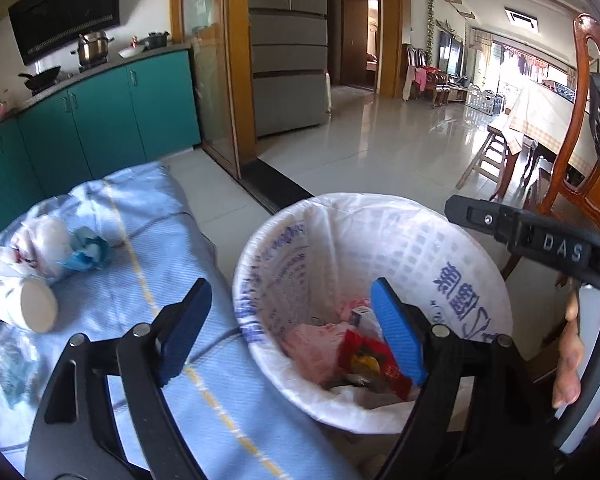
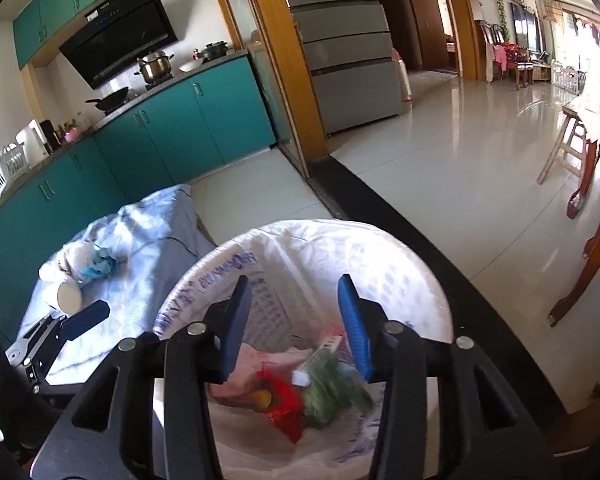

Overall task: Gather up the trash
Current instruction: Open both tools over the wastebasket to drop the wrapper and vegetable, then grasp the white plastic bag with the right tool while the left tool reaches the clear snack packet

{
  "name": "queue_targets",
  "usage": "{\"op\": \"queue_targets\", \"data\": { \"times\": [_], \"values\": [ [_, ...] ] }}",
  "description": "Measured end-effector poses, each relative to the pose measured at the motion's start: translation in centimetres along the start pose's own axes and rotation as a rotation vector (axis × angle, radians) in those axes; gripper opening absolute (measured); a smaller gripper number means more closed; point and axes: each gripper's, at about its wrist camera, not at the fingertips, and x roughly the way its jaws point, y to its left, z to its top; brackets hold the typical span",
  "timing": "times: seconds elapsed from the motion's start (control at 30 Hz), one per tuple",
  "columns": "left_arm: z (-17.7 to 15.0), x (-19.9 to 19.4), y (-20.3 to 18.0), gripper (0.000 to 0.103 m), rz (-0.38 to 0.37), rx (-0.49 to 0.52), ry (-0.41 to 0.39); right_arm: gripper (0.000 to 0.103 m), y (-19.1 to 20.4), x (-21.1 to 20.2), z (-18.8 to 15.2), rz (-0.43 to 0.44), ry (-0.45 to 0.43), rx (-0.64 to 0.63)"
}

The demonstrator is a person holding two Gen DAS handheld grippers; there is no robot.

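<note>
A: Where is the trash now?

B: Some is already inside the lined bin (image 2: pixel 400 264): a red wrapper (image 2: pixel 284 408), a green packet (image 2: pixel 332 396) and pink plastic. In the right wrist view the green packet looks blurred, so I think it is falling or just landed. The rest lies on the blue cloth (image 1: pixel 152 240), at about 9 o'clock from the bin: a white cup (image 1: pixel 24 306) on its side, a white bag (image 1: pixel 40 244) and a blue crumpled piece (image 1: pixel 90 250).

A: And the claws?

B: The right gripper (image 2: pixel 296 324) is above the bin, spread apart with nothing between the pads. The left gripper (image 1: pixel 292 328) is also released and empty, half over the cloth, half over the bin rim.

A: What could go wrong?

B: The cup is round and can roll away if one pad pushes it first. The thin bag may slip out from a shallow pinch. Also the two tools are near each other, so they may collide.
</note>
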Motion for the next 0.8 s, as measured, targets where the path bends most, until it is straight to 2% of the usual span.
{"op": "queue_targets", "data": {
  "times": [0.13,0.27,0.4,0.47,0.5,0.63,0.73,0.8],
  "values": [
    [-0.1,-0.9,2.5,0.083,0.081,-0.023,-0.023,0.053,2.0,0.4,0.4,0.039,-0.002,-0.001],
    [0.0,-1.7,6.7,0.083,0.171,-0.096,0.001,0.058,5.1,1.3,0.9,0.077,0.001,-0.038],
    [0.3,-3.6,12.8,0.083,0.305,-0.155,0.009,0.06,8.8,2.9,1.0,0.123,0.026,-0.082],
    [0.2,-5.4,17.3,0.086,0.399,-0.234,-0.007,0.06,11.2,4.1,0.7,0.16,0.058,-0.123],
    [0.1,-6.2,19.2,0.086,0.421,-0.274,-0.01,0.06,12.3,4.6,0.5,0.176,0.072,-0.142],
    [-1.3,-8.6,26.3,0.086,0.461,-0.432,0.013,0.06,17.9,7.2,0.1,0.224,0.115,-0.263],
    [-2.9,-10.0,29.6,0.086,0.497,-0.53,0.041,0.06,21.3,9.0,0.5,0.252,0.13,-0.304],
    [-3.7,-10.0,31.1,0.086,0.472,-0.574,0.069,0.06,23.7,10.5,1.2,0.308,0.15,-0.292]
  ]
}}
